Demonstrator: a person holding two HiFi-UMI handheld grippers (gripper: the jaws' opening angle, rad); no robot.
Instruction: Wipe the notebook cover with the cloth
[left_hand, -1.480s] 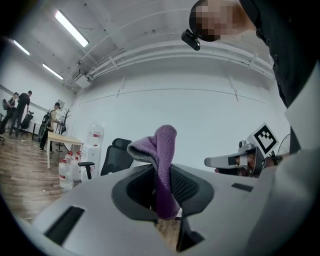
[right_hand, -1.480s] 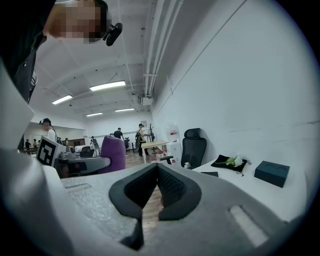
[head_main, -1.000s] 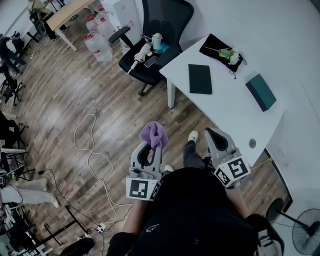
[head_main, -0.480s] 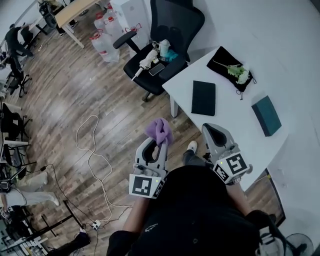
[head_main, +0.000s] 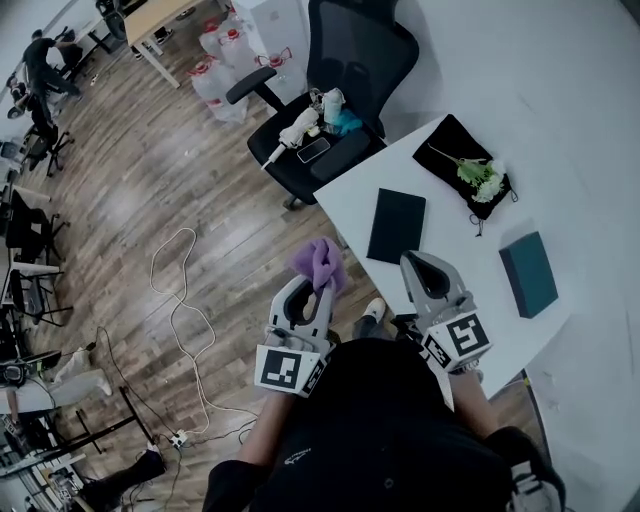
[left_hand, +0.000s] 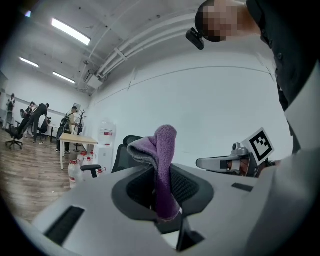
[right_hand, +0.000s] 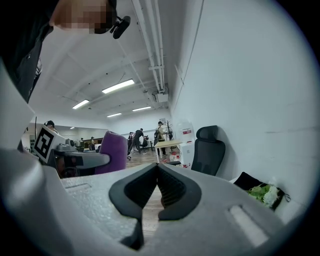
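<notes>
While short of the table (head_main: 440, 160), held purple cloth (head_main: 320, 262) clamped in left gripper (head_main: 312, 292), with right gripper (head_main: 425, 264) clenched empty; next probably needed reaching the dark notebook (head_main: 397, 225).

no text or label is legible anywhere.

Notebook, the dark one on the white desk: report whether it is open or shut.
Shut. The notebook lies flat on the desk, showing only its dark cover, no pages.

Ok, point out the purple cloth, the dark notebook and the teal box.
purple cloth (head_main: 320, 262), head view, on its bunched top fold.
dark notebook (head_main: 397, 225), head view, middle of its cover.
teal box (head_main: 529, 273), head view, centre of its top face.
</notes>
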